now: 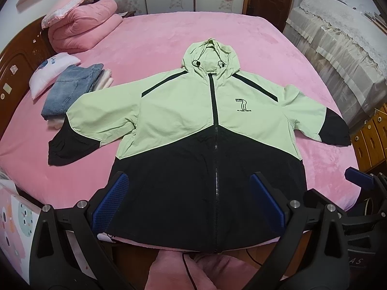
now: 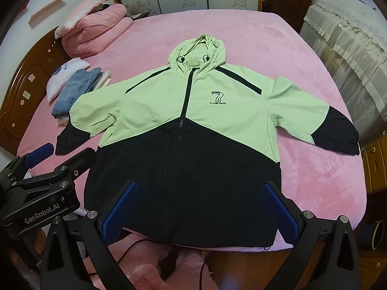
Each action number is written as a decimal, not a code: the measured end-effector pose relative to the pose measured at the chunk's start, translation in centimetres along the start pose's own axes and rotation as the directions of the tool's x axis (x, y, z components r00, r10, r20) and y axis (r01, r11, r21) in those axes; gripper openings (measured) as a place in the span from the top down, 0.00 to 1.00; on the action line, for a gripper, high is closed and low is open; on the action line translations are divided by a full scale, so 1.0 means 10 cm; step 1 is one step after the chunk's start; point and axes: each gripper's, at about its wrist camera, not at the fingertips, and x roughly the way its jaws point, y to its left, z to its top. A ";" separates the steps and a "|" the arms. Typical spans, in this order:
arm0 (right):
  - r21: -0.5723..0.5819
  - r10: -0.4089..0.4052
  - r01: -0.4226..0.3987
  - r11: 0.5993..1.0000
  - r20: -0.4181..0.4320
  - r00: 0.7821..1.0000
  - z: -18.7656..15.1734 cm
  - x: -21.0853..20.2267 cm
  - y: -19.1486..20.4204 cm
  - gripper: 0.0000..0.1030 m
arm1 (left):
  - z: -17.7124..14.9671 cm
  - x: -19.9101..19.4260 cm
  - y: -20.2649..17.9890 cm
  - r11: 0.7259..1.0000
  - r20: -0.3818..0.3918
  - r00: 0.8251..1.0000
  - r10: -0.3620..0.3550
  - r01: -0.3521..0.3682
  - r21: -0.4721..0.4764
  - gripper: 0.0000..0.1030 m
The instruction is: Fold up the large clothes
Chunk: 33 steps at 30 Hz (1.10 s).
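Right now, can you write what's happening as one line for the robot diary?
stage: start, nothing folded | jacket: flat, zipped, sleeves out on bed | left tool: open, empty | right tool: open, empty

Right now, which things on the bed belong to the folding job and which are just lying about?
For the job:
jacket, spread flat, zipped
left gripper, open
right gripper, open

Lying about:
folded jeans
small white pillow
pink quilt
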 end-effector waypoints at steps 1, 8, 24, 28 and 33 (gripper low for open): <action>-0.001 0.000 0.000 1.000 -0.001 1.000 0.00 0.00 0.00 0.00 | 0.00 0.00 0.00 1.000 0.002 1.000 0.004 -0.004 0.001 0.04; -0.026 -0.001 0.002 1.000 0.008 1.000 0.03 -0.03 0.05 0.00 | 0.00 -0.07 0.05 1.000 0.022 0.999 0.029 -0.029 -0.001 0.04; -0.100 0.031 -0.030 0.995 0.008 0.999 0.01 -0.05 0.25 0.00 | -0.01 -0.21 -0.07 0.998 0.074 0.997 0.013 -0.017 0.053 0.04; -0.099 0.032 -0.031 0.995 0.008 0.999 0.00 -0.06 0.25 0.00 | -0.04 -0.20 -0.06 0.999 0.064 0.998 0.009 -0.012 0.039 0.04; -0.093 0.037 -0.036 0.995 0.005 0.999 -0.06 -0.06 0.24 0.00 | -0.07 -0.20 -0.05 1.000 0.053 0.999 0.002 -0.003 0.026 0.04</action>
